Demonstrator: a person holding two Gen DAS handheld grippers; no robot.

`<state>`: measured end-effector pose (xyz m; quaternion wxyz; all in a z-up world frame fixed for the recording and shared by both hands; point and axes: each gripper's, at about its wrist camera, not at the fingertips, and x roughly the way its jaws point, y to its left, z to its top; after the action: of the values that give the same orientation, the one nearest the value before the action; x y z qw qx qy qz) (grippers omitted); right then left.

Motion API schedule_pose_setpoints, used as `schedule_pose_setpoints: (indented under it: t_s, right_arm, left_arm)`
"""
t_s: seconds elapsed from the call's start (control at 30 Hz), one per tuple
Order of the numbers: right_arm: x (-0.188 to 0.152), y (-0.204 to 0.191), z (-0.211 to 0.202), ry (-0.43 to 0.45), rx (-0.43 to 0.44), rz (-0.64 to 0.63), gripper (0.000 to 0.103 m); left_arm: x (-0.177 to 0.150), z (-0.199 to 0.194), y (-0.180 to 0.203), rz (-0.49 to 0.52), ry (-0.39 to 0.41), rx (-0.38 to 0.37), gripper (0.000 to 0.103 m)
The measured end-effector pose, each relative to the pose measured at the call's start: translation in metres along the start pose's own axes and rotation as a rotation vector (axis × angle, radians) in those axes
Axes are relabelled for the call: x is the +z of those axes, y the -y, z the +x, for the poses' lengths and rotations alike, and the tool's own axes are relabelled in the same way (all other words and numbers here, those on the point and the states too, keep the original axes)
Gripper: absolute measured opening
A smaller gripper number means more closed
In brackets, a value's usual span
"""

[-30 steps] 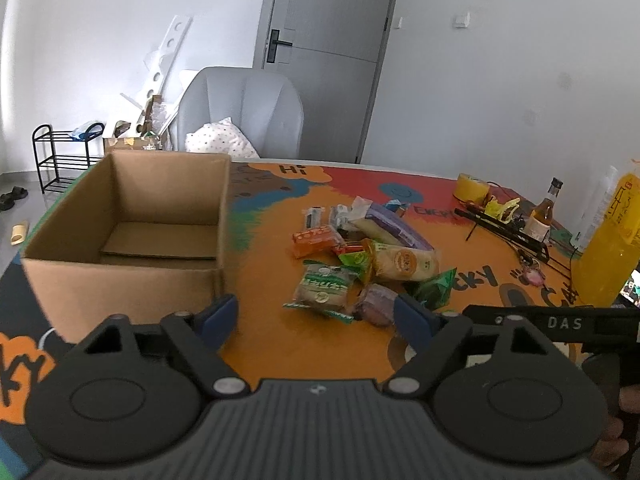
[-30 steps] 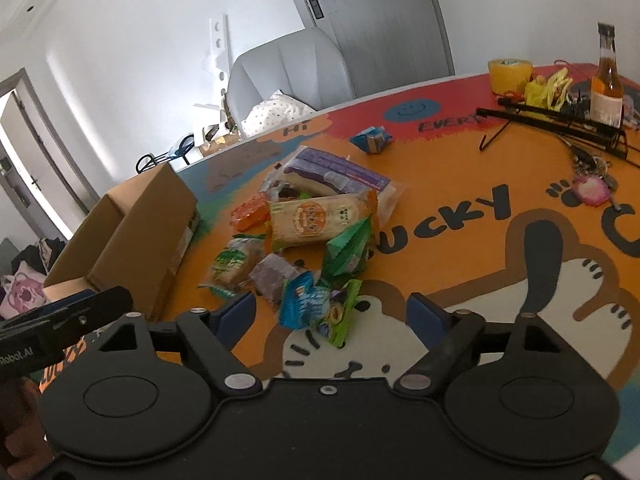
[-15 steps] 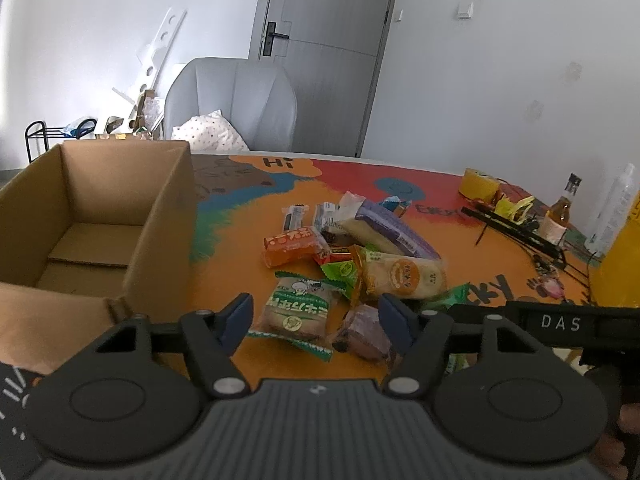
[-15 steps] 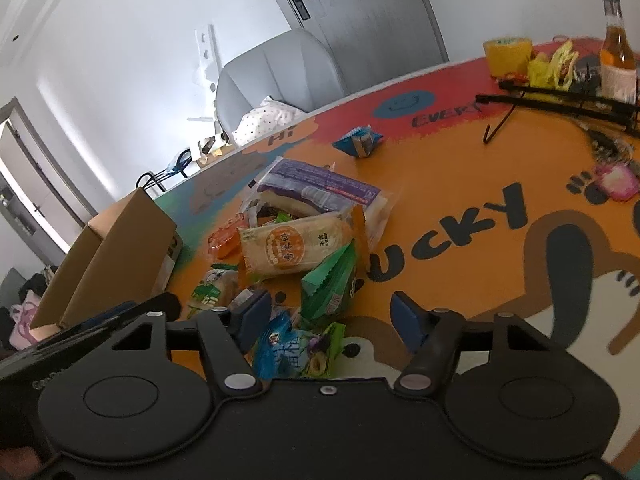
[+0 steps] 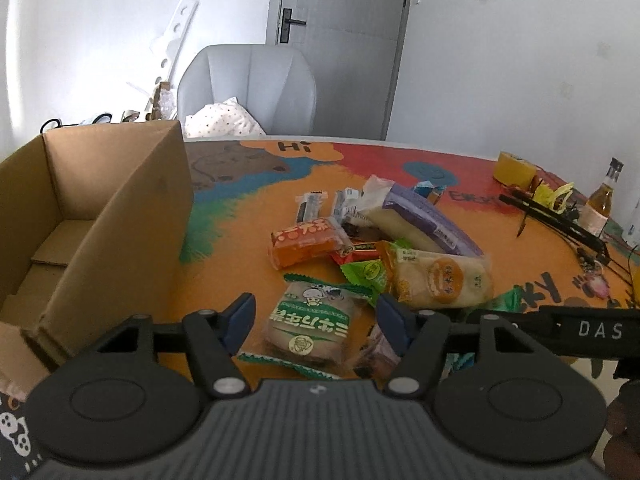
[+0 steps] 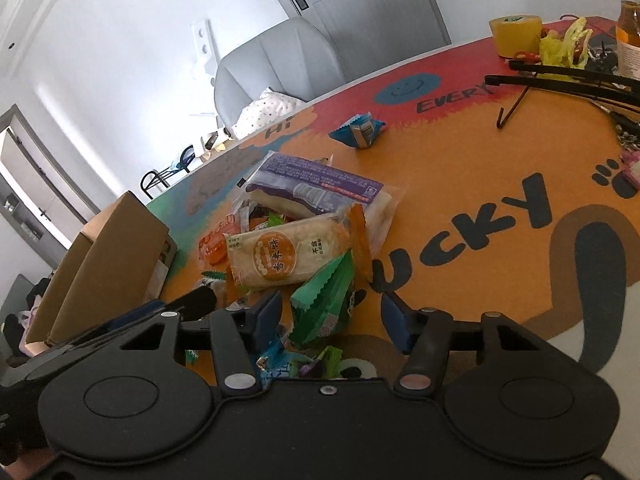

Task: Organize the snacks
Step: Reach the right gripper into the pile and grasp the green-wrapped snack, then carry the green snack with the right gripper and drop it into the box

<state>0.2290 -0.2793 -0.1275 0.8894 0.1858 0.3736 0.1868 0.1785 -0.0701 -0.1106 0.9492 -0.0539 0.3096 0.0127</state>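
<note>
Cardboard box (image 5: pixel 100 216) left of left gripper (image 5: pixel 312 314) empty; snacks all unsorted. Closing around green-white packet (image 5: pixel 310 320); right gripper (image 6: pixel 330 312) closing around green wrapper (image 6: pixel 326 296), neither gripped.

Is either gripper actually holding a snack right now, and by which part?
Neither yet. The left gripper is closing around the green-and-white packet; the right gripper around the green wrapper.
</note>
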Motion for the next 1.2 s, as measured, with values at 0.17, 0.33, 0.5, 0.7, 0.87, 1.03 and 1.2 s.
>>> schedule_pose_setpoints:
  t_s: [0.17,0.33,0.5,0.7,0.87,1.03,1.2]
  right_arm:
    - [0.002,-0.002,0.005,-0.013,0.005,-0.011,0.045]
    - [0.000,0.001,0.004,-0.024,0.030,0.000,0.028]
    - [-0.003,0.002,-0.002,0.004,0.022,0.005,0.026]
    - [-0.005,0.003,-0.014,0.052,0.014,0.022,0.026]
    - [-0.007,0.002,-0.026,0.101,0.009,0.038,0.026]
    - [-0.005,-0.004,-0.041,0.159,0.010,0.043,0.026]
    - [-0.002,-0.015,-0.047,0.187,0.018,0.037,0.026]
  left_arm:
    - [-0.001,0.011,0.000,-0.001,-0.027,0.020,0.066]
    - [-0.005,0.019,-0.001,0.002,-0.062,0.034,0.066]
    - [-0.007,0.019,-0.002,0.015,-0.074,0.036,0.054]
    - [-0.006,0.012,-0.001,0.011,-0.081,0.011,0.048]
    - [-0.005,0.000,0.004,0.037,-0.061,-0.017,0.048]
    - [0.002,-0.015,0.005,0.050,-0.034,-0.044,0.048]
    - [0.012,-0.033,0.005,0.067,0.004,-0.072,0.048]
